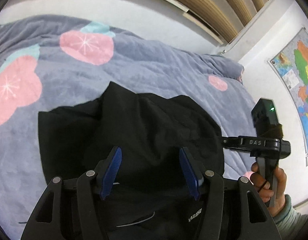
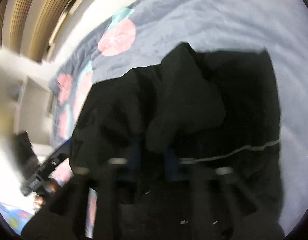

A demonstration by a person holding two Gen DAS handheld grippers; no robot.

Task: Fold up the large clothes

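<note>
Jaws of left gripper (image 1: 151, 172) gape above black garment (image 1: 134, 124); right gripper (image 2: 154, 160) pinches it.

Left gripper (image 1: 150, 172): black linkage arms w/ silver pivot screws, ribbed blue pads (image 1: 112, 172). Right gripper (image 1: 223, 141), at 3 o'clock in left wrist view, was black, "DAS" embossed on its arm, boxy black module w/ green LED on top. Hand (image 1: 271, 188) wore a pale grey-green ribbed cuff (image 1: 289, 210) and thin dark band round one finger.
</note>
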